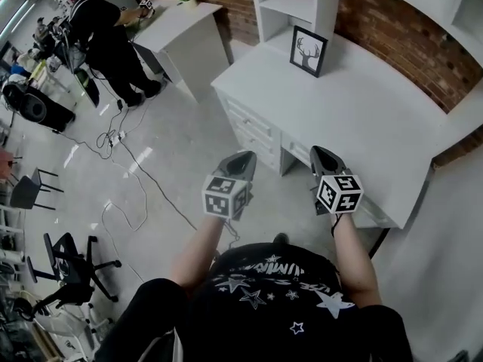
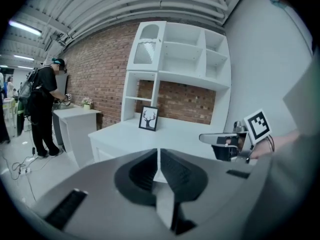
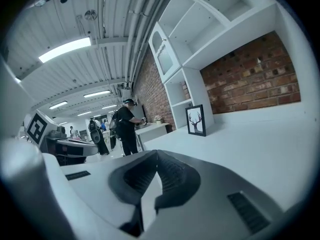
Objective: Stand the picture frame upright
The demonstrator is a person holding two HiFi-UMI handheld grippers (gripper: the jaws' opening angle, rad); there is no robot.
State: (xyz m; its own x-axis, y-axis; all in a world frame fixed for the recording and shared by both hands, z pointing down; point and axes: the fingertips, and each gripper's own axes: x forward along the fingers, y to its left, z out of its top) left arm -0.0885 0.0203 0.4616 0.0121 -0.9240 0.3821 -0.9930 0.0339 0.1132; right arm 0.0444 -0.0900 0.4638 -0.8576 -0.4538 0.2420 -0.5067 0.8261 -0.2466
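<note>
Well ahead of both grippers, the black-framed picture of an antlered deer head (image 1: pixel 309 50) is standing upright at the back of the white desk (image 1: pixel 362 119), just beside the white shelf unit (image 1: pixel 290 6) and the red brick wall (image 1: pixel 407 44). The left gripper (image 1: pixel 238 161) and the right gripper (image 1: pixel 326 157) are hovering side by side near the desk's front edge, each with jaws pressed together, holding nothing.
</note>
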